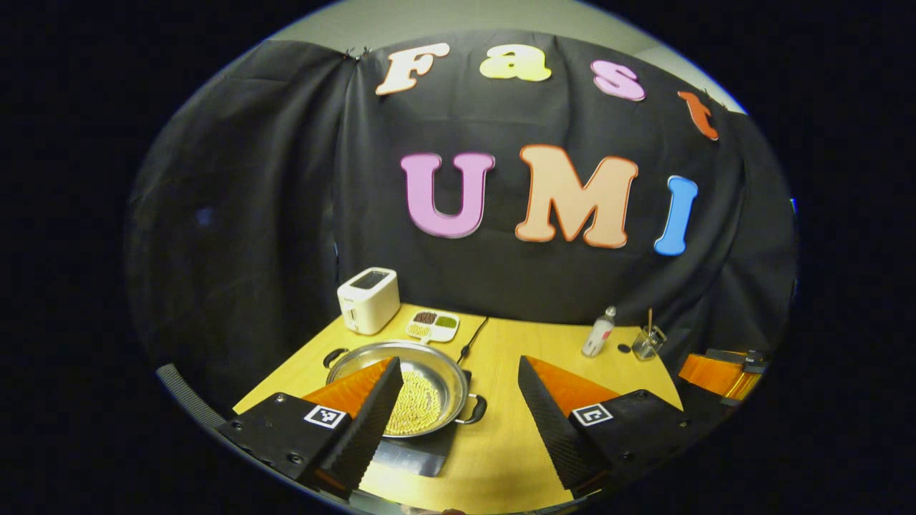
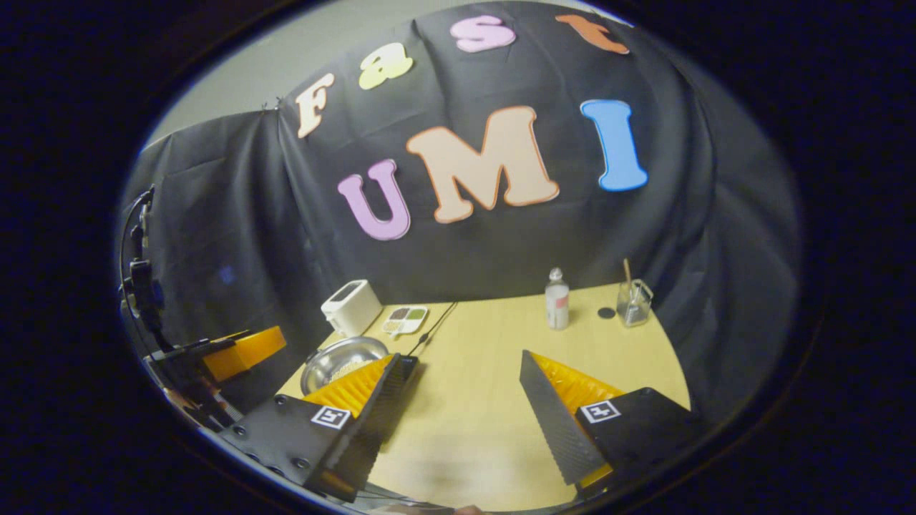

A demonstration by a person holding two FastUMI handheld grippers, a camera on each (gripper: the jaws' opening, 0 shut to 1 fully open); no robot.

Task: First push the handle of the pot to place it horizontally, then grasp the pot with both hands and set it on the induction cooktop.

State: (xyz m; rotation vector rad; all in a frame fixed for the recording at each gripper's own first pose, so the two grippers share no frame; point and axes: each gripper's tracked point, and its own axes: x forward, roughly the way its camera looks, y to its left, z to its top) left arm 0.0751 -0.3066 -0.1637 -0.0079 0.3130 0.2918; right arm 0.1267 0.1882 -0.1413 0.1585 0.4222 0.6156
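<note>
Booth wall: black cloth (image 1: 272, 214), draped in folds behind and to both sides of the table; a pale room wall (image 1: 458, 18) shows above it at 12 o'clock.

Table (image 1: 501, 443): light wood top, rounded edge at the near side.

Induction cooktop (image 1: 422, 454): flat dark slab at 7 o'clock in the left gripper view, under the pot.

Pot (image 1: 422, 383): shallow steel pan with two dark side handles, sitting on the cooktop; pale yellow grains lie in its bottom. In the right gripper view it sits at 8 o'clock.

Toaster (image 1: 368, 300): white, at the table's far left corner, 10 o'clock of the pot.

Left gripper (image 1: 458, 408): jaws spread wide, holding nothing; its left finger overlaps the pot in the picture, contact cannot be told.

Right gripper (image 2: 461, 400): jaws spread wide, holding nothing, bare table between them.

Sample dish (image 1: 432, 325): white, four compartments, just beside the toaster.

Cable (image 1: 472, 340): black, running from the wall toward the cooktop.

Bottle (image 1: 599, 333): small, white, upright at 2 o'clock.

Glass jar (image 1: 647, 343): clear, a stick standing in it, just beside the bottle.
</note>
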